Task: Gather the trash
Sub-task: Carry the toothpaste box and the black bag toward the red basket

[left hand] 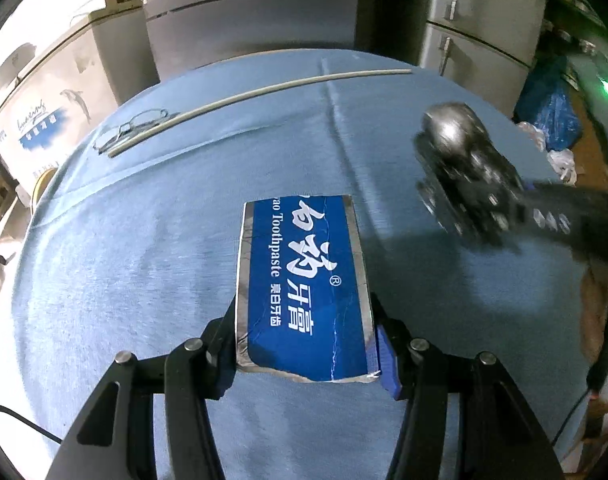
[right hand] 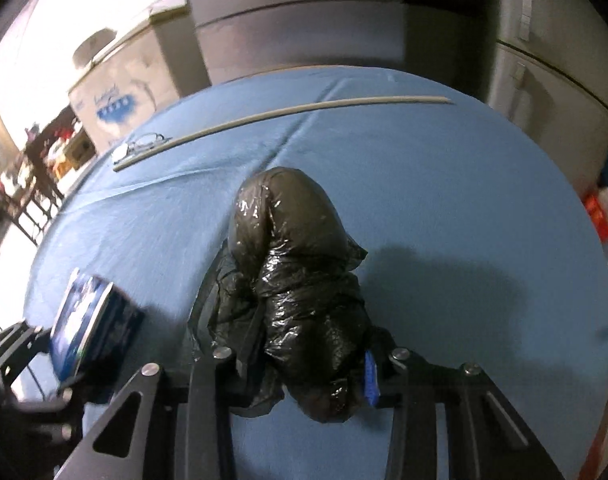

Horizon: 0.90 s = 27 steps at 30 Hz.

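Note:
My left gripper (left hand: pixel 304 344) is shut on a blue toothpaste box (left hand: pixel 301 284) with silver edges and white lettering, held above the blue cloth. The box also shows at the lower left of the right wrist view (right hand: pixel 91 320), blurred. My right gripper (right hand: pixel 295 364) is shut on a crumpled black trash bag (right hand: pixel 295 264), which bulges forward over the cloth. In the left wrist view the bag (left hand: pixel 460 160) and right gripper appear at the right, blurred, a short way from the box.
The table is covered by a blue cloth (left hand: pixel 143 260). A long pale stick (left hand: pixel 255 94) and a pair of glasses (left hand: pixel 135 128) lie near its far edge. Grey cabinets (left hand: pixel 247 12) stand behind. Blue and white bags (left hand: pixel 552 120) sit off the right side.

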Tool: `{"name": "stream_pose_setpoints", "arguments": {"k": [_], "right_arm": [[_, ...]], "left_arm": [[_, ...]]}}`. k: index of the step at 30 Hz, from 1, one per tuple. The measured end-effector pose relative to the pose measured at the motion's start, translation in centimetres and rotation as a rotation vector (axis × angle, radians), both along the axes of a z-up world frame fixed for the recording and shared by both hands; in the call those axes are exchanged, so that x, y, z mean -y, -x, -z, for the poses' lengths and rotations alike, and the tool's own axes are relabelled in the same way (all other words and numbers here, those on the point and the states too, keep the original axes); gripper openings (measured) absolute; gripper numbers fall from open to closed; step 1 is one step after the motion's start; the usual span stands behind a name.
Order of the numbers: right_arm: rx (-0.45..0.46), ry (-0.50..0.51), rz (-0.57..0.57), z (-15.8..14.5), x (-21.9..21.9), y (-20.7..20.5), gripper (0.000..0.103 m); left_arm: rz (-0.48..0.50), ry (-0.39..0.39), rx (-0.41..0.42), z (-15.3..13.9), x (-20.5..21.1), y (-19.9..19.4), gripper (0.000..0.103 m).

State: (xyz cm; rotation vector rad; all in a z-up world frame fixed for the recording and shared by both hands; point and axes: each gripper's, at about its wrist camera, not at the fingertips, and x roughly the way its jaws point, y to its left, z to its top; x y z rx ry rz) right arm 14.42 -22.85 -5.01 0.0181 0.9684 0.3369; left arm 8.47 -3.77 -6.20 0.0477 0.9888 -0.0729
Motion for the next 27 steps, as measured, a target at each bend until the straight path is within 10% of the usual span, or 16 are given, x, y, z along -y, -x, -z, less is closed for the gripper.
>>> {"name": "stream_pose_setpoints", "arguments": {"k": [27], "right_arm": [[0.024,-0.168,0.287,-0.8,9.0,17.2,0.041]], "left_arm": [[0.135,-0.038,0.029,-2.0,8.4,5.8,0.057]]}}
